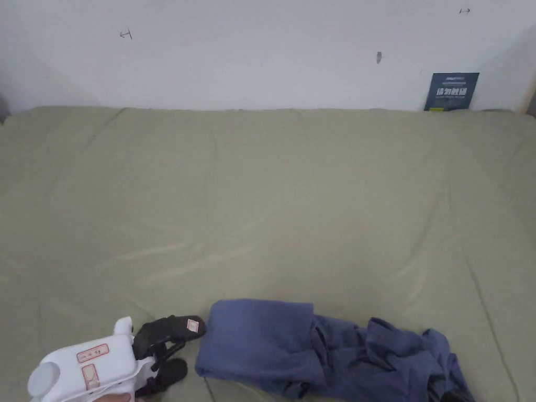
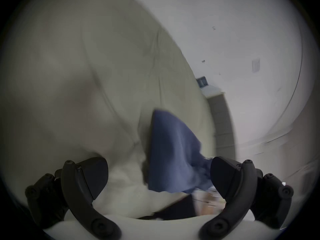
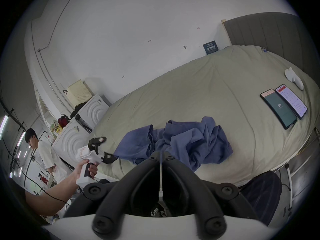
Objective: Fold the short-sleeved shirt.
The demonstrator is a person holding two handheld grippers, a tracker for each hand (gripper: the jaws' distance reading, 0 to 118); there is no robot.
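Left gripper (image 1: pixel 175 348) jaws apart beside crumpled shirt (image 1: pixel 324 350); phones (image 3: pixel 284 106) well apart.

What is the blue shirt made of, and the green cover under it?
The blue shirt looks like soft, thin woven cloth, maybe cotton: matte and crumpled into loose folds. The green cover looks like smooth, padded fabric with a faint sheen and long shallow creases; the exact fibre is unclear.

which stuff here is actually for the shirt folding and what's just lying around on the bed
For the job:
- blue shirt, crumpled near the bed's front edge
- left tool, open, beside the shirt
- right tool, shut, empty

Lying about:
- two phones side by side on the bed
- white device beyond them
- blue sign against the wall
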